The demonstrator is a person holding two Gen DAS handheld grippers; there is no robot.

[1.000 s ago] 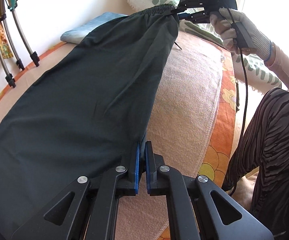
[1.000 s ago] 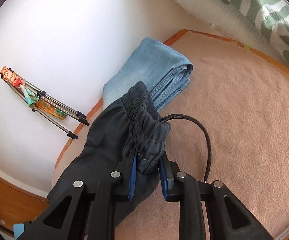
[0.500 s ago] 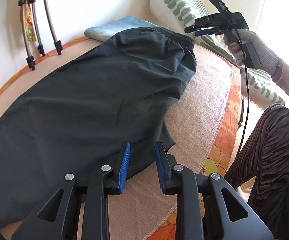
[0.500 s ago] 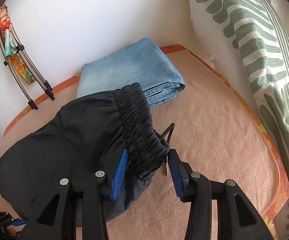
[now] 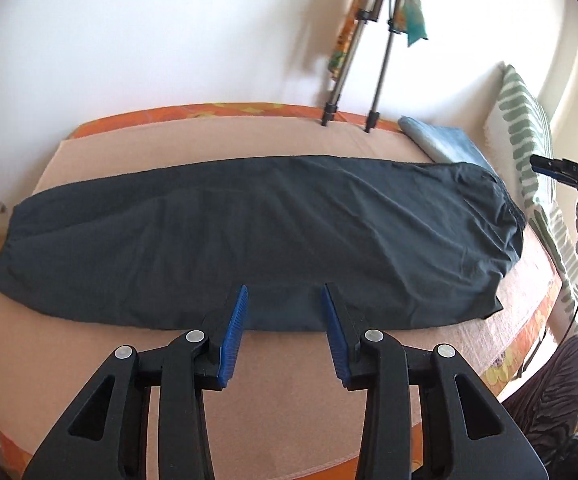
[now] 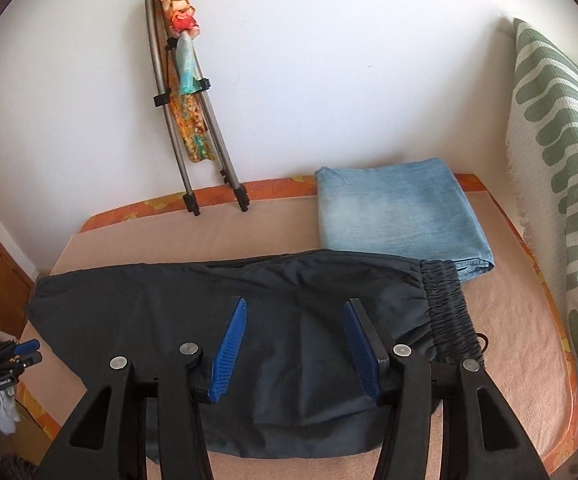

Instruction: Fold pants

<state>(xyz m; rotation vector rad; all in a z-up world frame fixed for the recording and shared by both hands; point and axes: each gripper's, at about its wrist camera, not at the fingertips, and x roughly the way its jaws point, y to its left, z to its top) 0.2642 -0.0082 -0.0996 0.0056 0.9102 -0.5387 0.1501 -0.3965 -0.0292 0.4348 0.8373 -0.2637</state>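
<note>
Dark navy pants (image 5: 257, 236) are lying flat lengthwise across the pink blanket (image 5: 273, 412) on the bed, folded in half along their length, elastic waistband (image 6: 447, 312) at the pillow end, leg hems at the other end. Drawstring (image 6: 482, 339) is poking out just beside the waistband.

Left gripper (image 5: 284, 322) is hovering over the near long edge of the pants around mid-leg, blue pads (image 5: 233, 332) spread wide, gripping nothing. Right gripper (image 6: 293, 340) is hanging above the hip/seat area near the waistband, pads (image 6: 227, 352) also spread wide, nothing between them; cannot tell if tips are touching fabric.

Folded light blue jeans (image 6: 399, 220) are sitting behind the waistband near the wall, pants' waist corner overlapping their front edge. Green-and-white patterned pillow (image 6: 557, 184) is standing at the head end. Folded tripod (image 6: 193, 136) with a colourful cloth tied on it is leaning against the white wall, feet on the orange floral bedsheet (image 6: 277, 190) edge. In the left wrist view the right gripper (image 5: 559, 168) is showing at far right, held in a gloved hand
</note>
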